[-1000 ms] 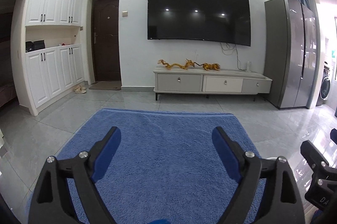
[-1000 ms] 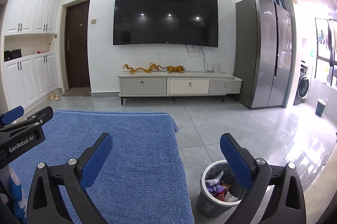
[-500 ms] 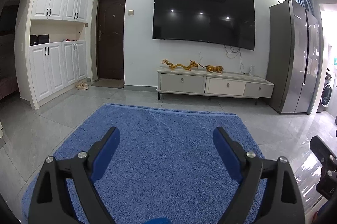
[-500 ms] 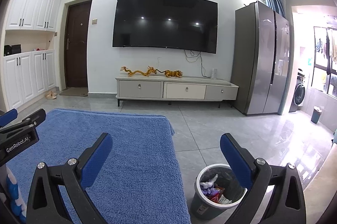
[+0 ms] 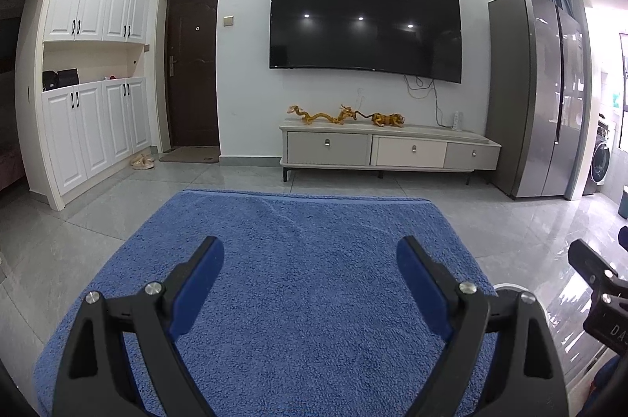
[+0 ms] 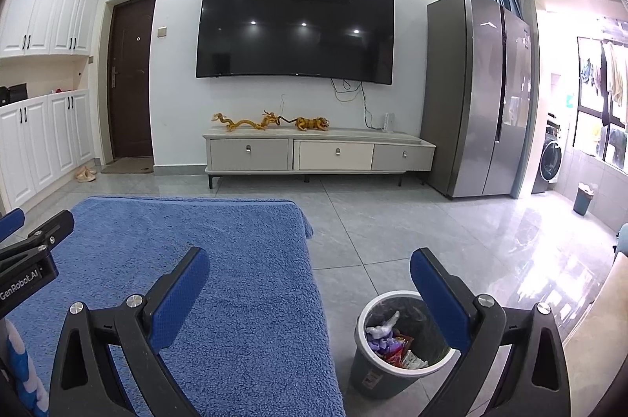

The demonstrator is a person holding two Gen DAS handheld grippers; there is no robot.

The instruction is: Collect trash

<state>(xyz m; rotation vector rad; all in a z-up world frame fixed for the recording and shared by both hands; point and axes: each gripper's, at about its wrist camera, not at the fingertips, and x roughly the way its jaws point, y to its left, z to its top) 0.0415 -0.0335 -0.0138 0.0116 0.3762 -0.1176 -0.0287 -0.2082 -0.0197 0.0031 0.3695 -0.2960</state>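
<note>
Beside blue towel (image 6: 219, 283), grey bin (image 6: 376, 374) holds crumpled wrappers (image 6: 392, 342); both hand-held grippers, left (image 5: 310, 260) and right (image 6: 310, 272), gape wide, empty.

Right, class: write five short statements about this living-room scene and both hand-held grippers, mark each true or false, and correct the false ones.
1. The left hand-held gripper grips a wrapper. False: it is open and holds nothing.
2. The trash bin stands on the floor beside the blue towel. True.
3. The bin is empty. False: wrappers lie inside.
4. The right hand-held gripper is open. True.
5. Trash litters the towel. False: no trash shows on it.
</note>
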